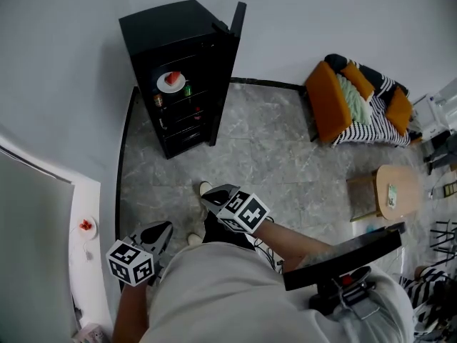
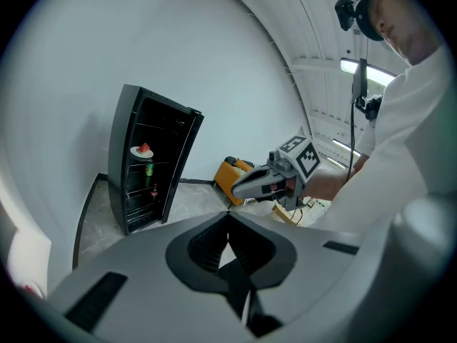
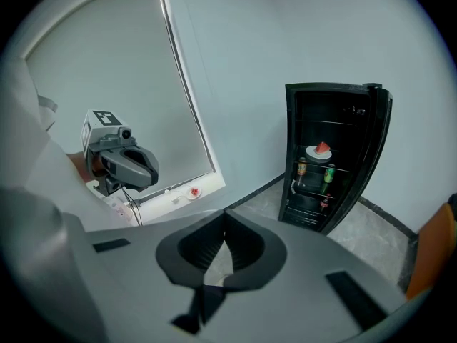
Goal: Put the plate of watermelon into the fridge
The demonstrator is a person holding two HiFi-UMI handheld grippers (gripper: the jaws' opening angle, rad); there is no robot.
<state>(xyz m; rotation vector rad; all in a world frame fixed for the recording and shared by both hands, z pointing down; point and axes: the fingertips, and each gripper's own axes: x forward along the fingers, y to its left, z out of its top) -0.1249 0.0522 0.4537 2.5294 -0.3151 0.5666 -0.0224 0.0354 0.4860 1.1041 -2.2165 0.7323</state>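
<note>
The black fridge [image 1: 178, 41] stands against the far wall with its door [image 1: 230, 63] swung open. The plate of watermelon [image 1: 171, 81] rests on its top shelf, also visible as the plate [image 2: 143, 151] in the left gripper view and the plate [image 3: 320, 151] in the right gripper view. My left gripper [image 1: 164, 229] and right gripper [image 1: 208, 194] are held low near the person's body, well back from the fridge. Both are shut and hold nothing. Each camera sees the other: right gripper [image 2: 268, 181], left gripper [image 3: 125, 164].
Bottles and cans [image 1: 187, 90] stand on the lower fridge shelves. A small dish with something red [image 1: 86, 226] lies on the white window sill [image 1: 89, 191] at left. An orange chair with striped cushions [image 1: 357, 102] and a round wooden table [image 1: 396, 190] stand at right.
</note>
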